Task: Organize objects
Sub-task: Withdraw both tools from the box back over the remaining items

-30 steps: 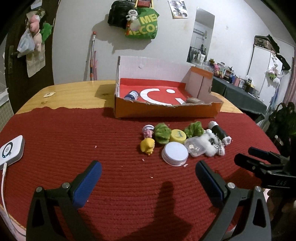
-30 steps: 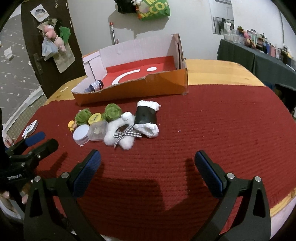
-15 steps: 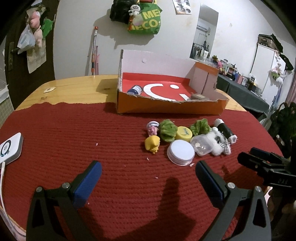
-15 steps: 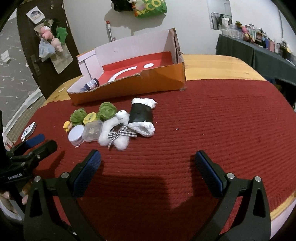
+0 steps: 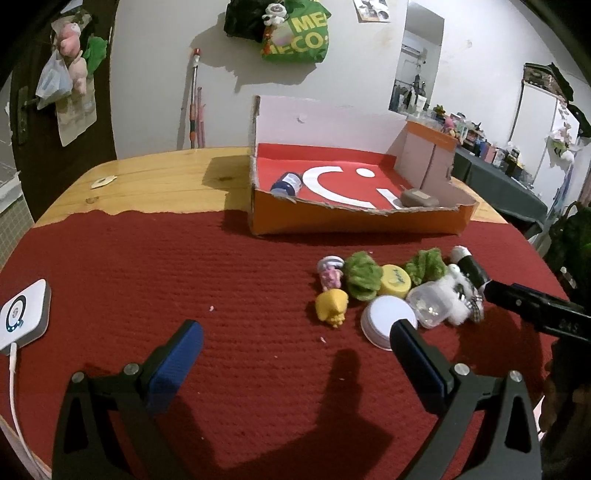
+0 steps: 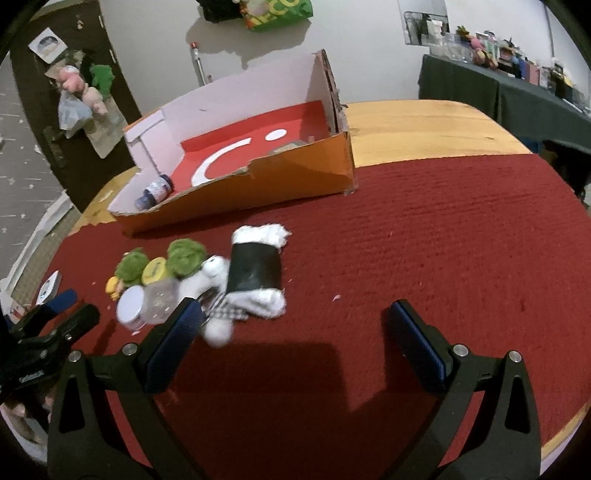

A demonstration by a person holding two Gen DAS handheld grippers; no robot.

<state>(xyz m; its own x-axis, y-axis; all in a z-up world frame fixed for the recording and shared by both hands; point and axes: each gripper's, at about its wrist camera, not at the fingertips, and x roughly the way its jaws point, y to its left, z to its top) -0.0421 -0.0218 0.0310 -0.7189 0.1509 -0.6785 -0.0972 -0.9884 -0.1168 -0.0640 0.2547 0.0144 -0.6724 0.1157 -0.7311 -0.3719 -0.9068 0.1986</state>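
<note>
A cluster of small objects lies on the red mat (image 5: 184, 273): a yellow toy (image 5: 332, 305), a pink figure (image 5: 330, 272), two green pompoms (image 5: 362, 276), a yellow cap (image 5: 396, 280), a white lid (image 5: 388, 320), a clear case (image 5: 430, 307), a white plush (image 6: 216, 291) and a black-and-white sushi plush (image 6: 256, 275). An orange cardboard box (image 5: 354, 221) holds a small bottle (image 5: 286, 182) and a brown item (image 5: 419, 198). My left gripper (image 5: 295, 349) is open, just short of the cluster. My right gripper (image 6: 295, 326) is open, near the sushi plush.
A white device with a cable (image 5: 22, 317) lies at the mat's left edge. Bare wooden tabletop (image 5: 147, 177) shows behind the mat. Bags hang on the wall (image 5: 295, 29). A dark table with clutter (image 6: 517, 81) stands at the right.
Both grippers have moved forward toward the cluster of objects. The objects look larger and closer in both views. Both stay open.
</note>
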